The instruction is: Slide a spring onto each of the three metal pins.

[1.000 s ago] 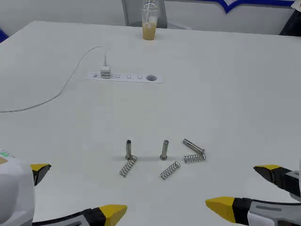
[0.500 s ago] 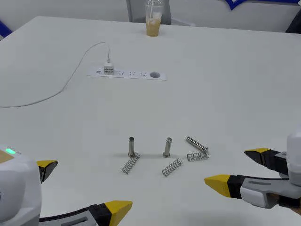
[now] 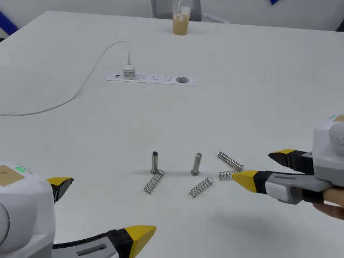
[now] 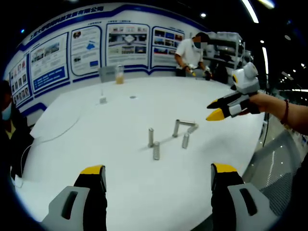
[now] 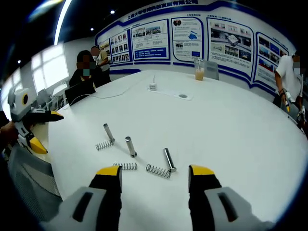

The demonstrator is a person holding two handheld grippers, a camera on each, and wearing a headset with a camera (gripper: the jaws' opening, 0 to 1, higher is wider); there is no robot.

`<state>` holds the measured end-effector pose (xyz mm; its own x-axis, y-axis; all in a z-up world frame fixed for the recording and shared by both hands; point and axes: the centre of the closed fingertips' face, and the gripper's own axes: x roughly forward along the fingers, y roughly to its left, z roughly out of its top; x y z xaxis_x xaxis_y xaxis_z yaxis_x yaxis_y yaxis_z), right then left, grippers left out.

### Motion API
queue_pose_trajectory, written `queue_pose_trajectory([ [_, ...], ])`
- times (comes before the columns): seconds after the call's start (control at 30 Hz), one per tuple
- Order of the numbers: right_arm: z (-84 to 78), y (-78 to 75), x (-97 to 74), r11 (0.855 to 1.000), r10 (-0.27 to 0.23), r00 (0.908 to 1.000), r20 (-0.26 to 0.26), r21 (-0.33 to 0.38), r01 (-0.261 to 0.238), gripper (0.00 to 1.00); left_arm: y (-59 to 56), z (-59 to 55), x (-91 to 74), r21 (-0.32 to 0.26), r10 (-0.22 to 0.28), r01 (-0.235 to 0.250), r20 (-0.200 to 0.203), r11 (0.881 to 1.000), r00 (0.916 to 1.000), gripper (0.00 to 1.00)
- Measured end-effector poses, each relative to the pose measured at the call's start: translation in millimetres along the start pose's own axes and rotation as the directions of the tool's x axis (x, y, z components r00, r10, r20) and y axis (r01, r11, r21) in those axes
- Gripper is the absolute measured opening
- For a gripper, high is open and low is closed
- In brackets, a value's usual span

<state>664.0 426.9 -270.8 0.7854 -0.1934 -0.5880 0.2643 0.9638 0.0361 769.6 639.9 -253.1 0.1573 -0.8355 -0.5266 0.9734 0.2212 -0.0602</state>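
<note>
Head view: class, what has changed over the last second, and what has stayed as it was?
The right tongs moved in, open, toward the lying pin; one tip is now close by its spring. Nothing was grasped. The other pins, springs and left tongs stayed as they were.

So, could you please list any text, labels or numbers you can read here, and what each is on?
Nothing can be read with confidence.
Wall posters: printed text, too small and blurred.
Heading strip above them: characters, too blurred.
Power strip: faint markings, too small.
</note>
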Motion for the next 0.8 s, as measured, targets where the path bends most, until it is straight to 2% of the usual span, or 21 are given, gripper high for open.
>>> queue_pose_trajectory([
  [0.1,2.3,-5.4,6.5,0.997,-0.025,0.9997,-0.004,-0.067,0.025,0.54,-0.4,0.6,1.1,0.004,-0.001,0.001,0.009,1.000,1.0000,0.91],
  [0.27,7.0,-7.8,17.8,0.998,-0.018,0.9998,0.007,-0.059,0.018,0.49,-0.8,3.1,3.0,0.015,-0.004,0.004,0.029,1.000,0.9996,0.91],
  [0.4,7.9,-11.9,28.9,1.000,-0.006,1.0000,0.006,-0.026,0.006,0.46,0.0,2.8,4.2,0.023,0.000,-0.001,0.027,1.000,0.9996,0.89],
  [0.5,8.8,-14.9,36.4,1.000,-0.001,1.0000,0.008,-0.003,0.001,0.44,0.7,5.2,4.6,0.029,0.004,-0.005,0.045,1.000,0.9990,0.88],
  [0.8,1.9,-17.7,63.7,0.999,0.027,0.9995,-0.019,-0.029,-0.028,0.35,0.8,3.2,8.0,0.029,-0.002,0.001,0.042,1.000,0.9991,0.87],
])
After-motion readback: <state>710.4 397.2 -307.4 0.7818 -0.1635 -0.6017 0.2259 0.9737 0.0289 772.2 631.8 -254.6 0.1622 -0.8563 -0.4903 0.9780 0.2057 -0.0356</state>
